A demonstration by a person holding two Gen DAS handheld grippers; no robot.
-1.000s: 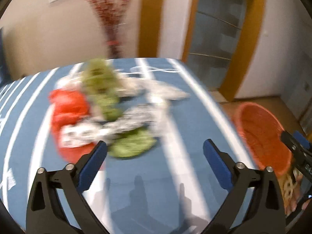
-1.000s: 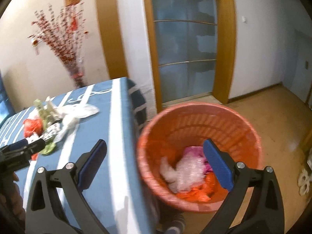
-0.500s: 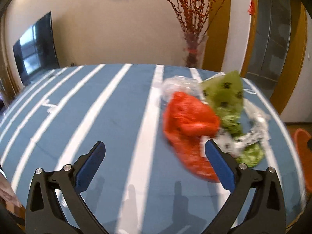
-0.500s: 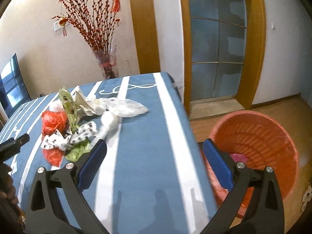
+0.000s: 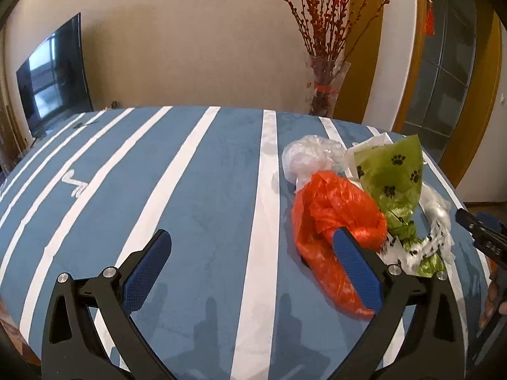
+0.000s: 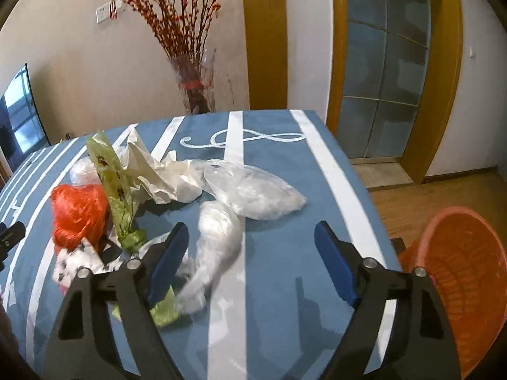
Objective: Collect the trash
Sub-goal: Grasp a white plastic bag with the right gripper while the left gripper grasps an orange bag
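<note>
A pile of trash lies on the blue striped tablecloth (image 5: pixel 196 190): an orange plastic bag (image 5: pixel 336 209), a green paw-print bag (image 5: pixel 393 171), clear plastic (image 5: pixel 310 158) and a white paw-print wrapper (image 5: pixel 421 247). My left gripper (image 5: pixel 252 253) is open over bare cloth, its right finger just in front of the orange bag. My right gripper (image 6: pixel 250 240) hangs low over the table with its jaws closing. A twisted clear bag (image 6: pixel 218 231) lies between them, untouched by the pads. Behind it are a bigger clear bag (image 6: pixel 253 190), white paper (image 6: pixel 164 174) and the orange bag (image 6: pixel 79 212).
An orange mesh basket (image 6: pixel 459 269) stands on the wooden floor past the table's right edge. A vase of red branches (image 6: pixel 193 88) stands behind the table's far edge, a dark TV (image 5: pixel 54 76) at the left wall. The right gripper's tip (image 5: pixel 481 234) shows beside the pile.
The right view swung from the basket over to the trash pile, and its jaws narrowed. The left view swung left, so the pile now sits at its right.
</note>
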